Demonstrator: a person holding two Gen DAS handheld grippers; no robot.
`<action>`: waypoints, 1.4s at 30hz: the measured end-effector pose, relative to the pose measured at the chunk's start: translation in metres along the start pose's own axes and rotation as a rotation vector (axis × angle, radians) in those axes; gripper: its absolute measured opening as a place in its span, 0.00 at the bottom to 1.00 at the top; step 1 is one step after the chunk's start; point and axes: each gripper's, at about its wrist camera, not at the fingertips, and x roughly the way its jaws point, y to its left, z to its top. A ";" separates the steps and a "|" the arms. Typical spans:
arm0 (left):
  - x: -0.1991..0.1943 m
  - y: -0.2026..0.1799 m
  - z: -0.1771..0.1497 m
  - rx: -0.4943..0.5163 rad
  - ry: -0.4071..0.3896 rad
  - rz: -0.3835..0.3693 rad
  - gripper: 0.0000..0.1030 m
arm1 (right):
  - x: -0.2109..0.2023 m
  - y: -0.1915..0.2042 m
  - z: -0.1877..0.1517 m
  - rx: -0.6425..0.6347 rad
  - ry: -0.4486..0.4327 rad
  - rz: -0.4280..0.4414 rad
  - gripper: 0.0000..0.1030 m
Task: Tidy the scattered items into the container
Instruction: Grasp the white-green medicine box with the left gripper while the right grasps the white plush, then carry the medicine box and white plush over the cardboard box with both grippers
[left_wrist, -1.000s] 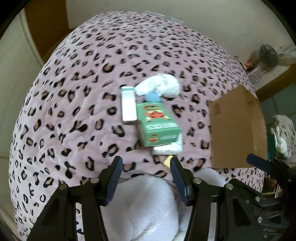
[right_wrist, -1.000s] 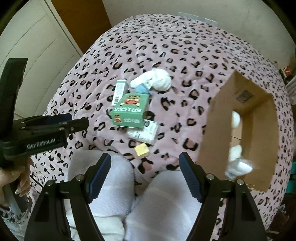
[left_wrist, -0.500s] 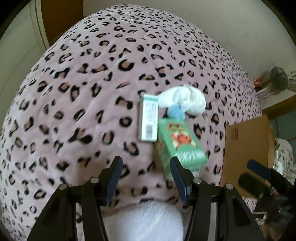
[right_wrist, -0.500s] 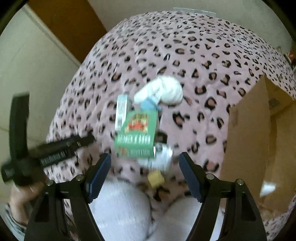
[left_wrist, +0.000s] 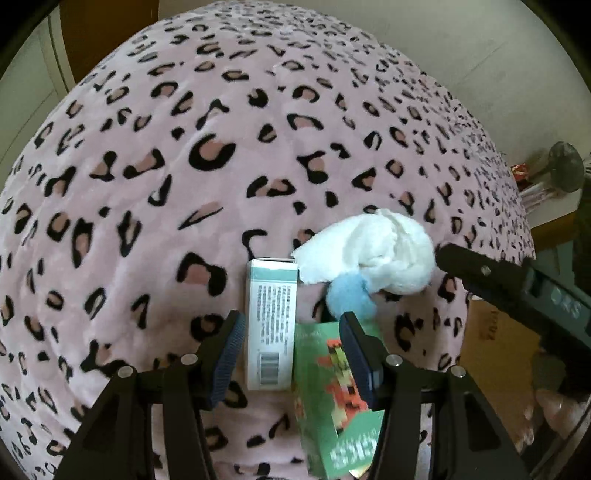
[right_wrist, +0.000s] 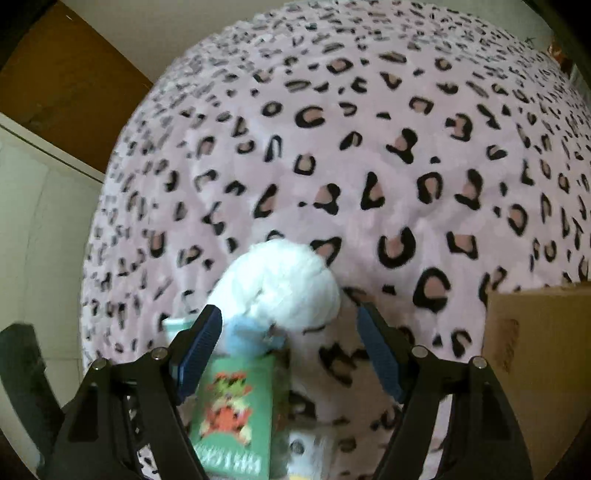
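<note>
Nearest the left gripper (left_wrist: 291, 354), the narrow white-and-teal carton (left_wrist: 271, 325) is framed lengthwise between its spread, empty jaws, lying flat on the leopard-print blanket (left_wrist: 184, 166) with the barcode end toward the claw; this alignment is judged to be a set-up for closing across the carton's short width. Touching that carton's right edge, partly under the right-hand jaw, the green brick-toy box (left_wrist: 332, 398) is seen lying flat, its printed face up and blurred. The right gripper (right_wrist: 288, 350) is likewise held wide apart and grasping nothing, its jaws flanking the white plush toy (right_wrist: 280, 288), whose pale blue tuft (right_wrist: 243, 338) sits just inside the left-hand jaw; the opening appears set wide to take the soft, rounded body. Below that claw a small white packet (right_wrist: 306, 448) is partly visible beside the green box, too blurred to identify. Further out, the toy is seen resting just beyond the two cartons, touching the white one's far corner. Off to the right of both claws the cardboard box (right_wrist: 535, 350), presumably the container, stands on the blanket, well apart from the pile, its opening not shown.
</note>
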 end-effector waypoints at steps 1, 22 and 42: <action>0.005 0.000 0.001 -0.001 0.006 0.003 0.53 | 0.008 -0.002 0.003 0.001 0.011 -0.005 0.75; 0.052 0.022 -0.003 0.012 0.031 0.130 0.31 | 0.054 0.000 -0.005 0.048 0.041 0.040 0.47; -0.075 -0.019 -0.052 0.016 -0.109 0.098 0.31 | -0.106 -0.004 -0.094 0.079 -0.147 0.078 0.47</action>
